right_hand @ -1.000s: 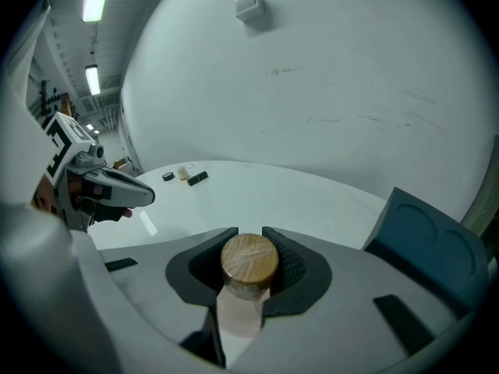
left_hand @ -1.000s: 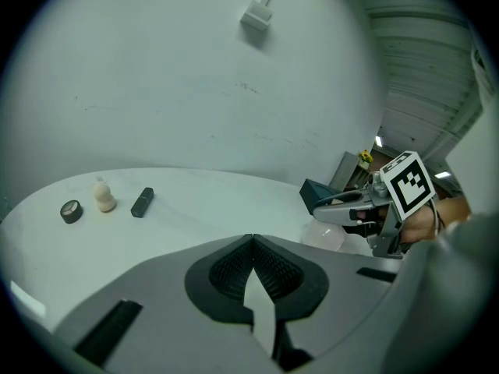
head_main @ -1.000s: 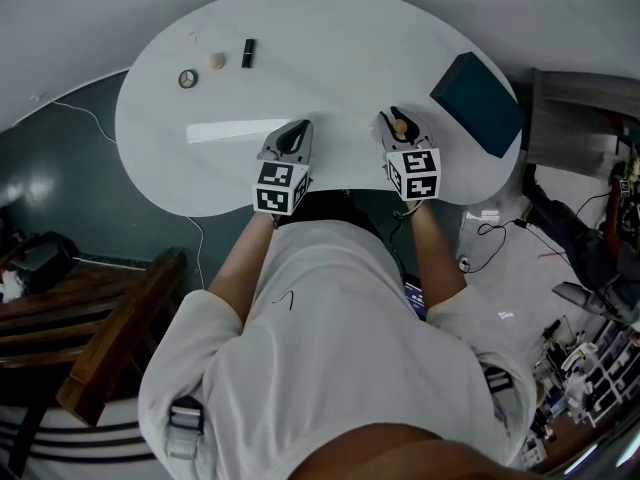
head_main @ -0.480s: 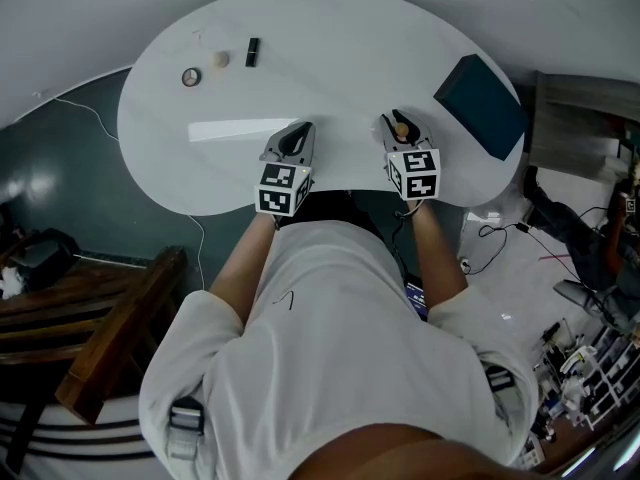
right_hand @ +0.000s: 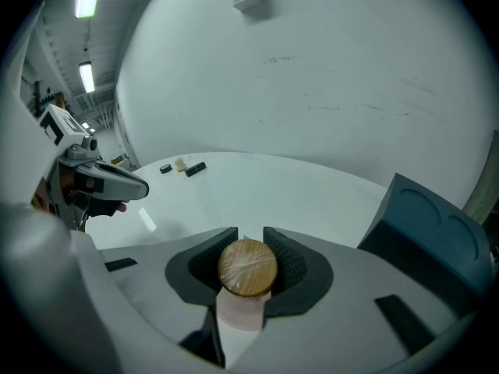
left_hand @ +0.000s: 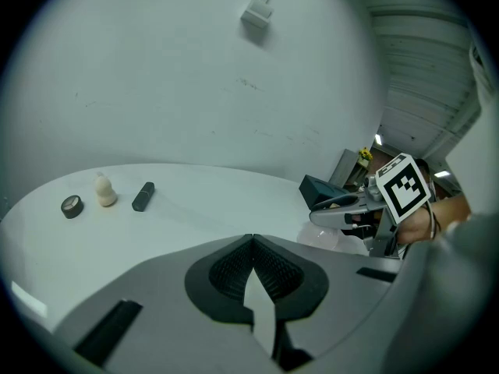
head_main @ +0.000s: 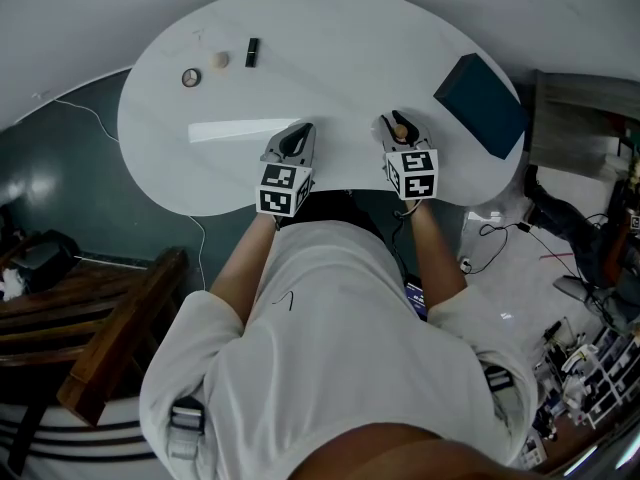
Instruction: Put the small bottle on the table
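The small bottle, pale with a round wooden cap, stands upright between the pads of my right gripper, which is shut on it. In the head view the bottle's cap shows in the right gripper over the near edge of the white table. My left gripper rests beside it to the left, its jaws shut with nothing between them. From the left gripper view the right gripper reaches over the table at the right.
A dark teal box lies on the table's right side, close to the right gripper. At the far left sit a black ring, a cream figure and a black bar. A wooden chair stands lower left.
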